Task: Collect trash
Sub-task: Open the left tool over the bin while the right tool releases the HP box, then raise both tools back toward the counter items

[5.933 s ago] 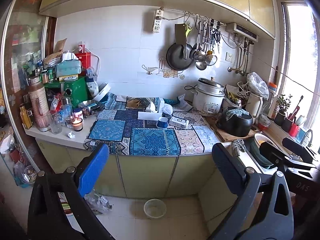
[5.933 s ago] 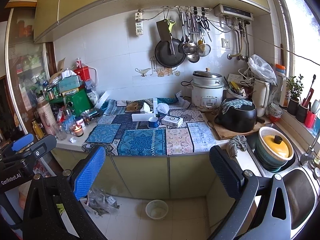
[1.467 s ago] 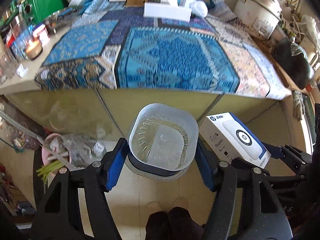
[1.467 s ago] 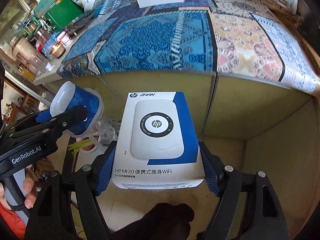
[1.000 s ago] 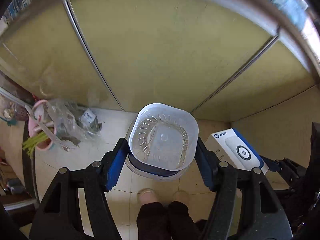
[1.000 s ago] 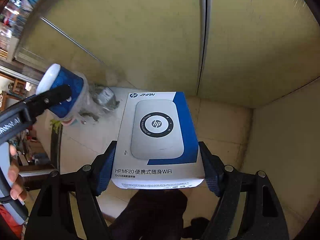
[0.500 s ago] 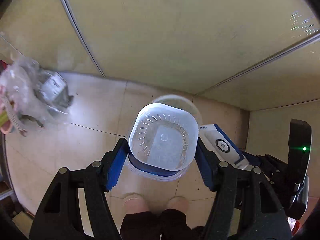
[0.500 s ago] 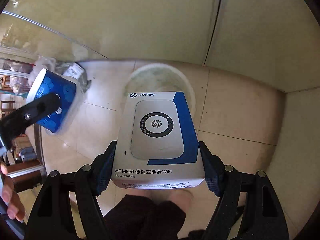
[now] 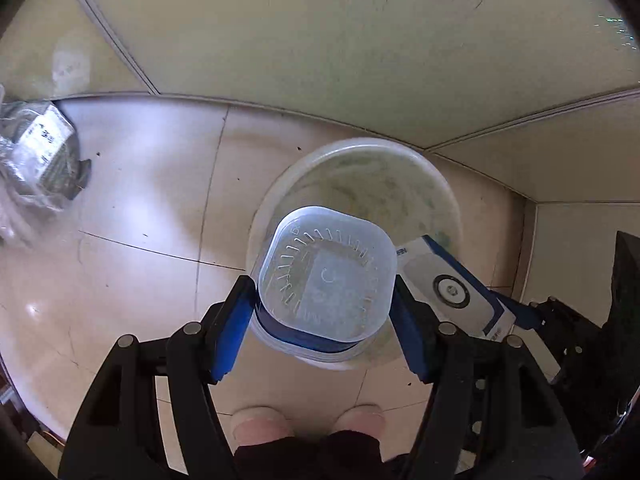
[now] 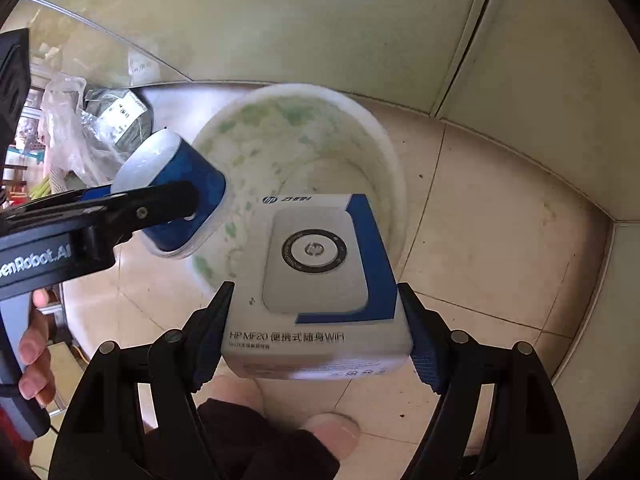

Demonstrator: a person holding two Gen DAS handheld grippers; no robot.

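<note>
My left gripper is shut on a clear plastic cup with a blue band and holds it above the near rim of a white, green-stained trash bucket on the floor. My right gripper is shut on a white and blue HP WiFi box, held over the bucket. The cup and left gripper show at the left of the right wrist view. The box shows at the right of the left wrist view.
Yellow-green cabinet doors stand just behind the bucket. A crumpled plastic bag with packets lies on the tiled floor to the left. The person's feet are at the bottom edge.
Both grippers have swung down from the counter to the floor and moved closer to the bucket. The cup and box now hang over it, still held.
</note>
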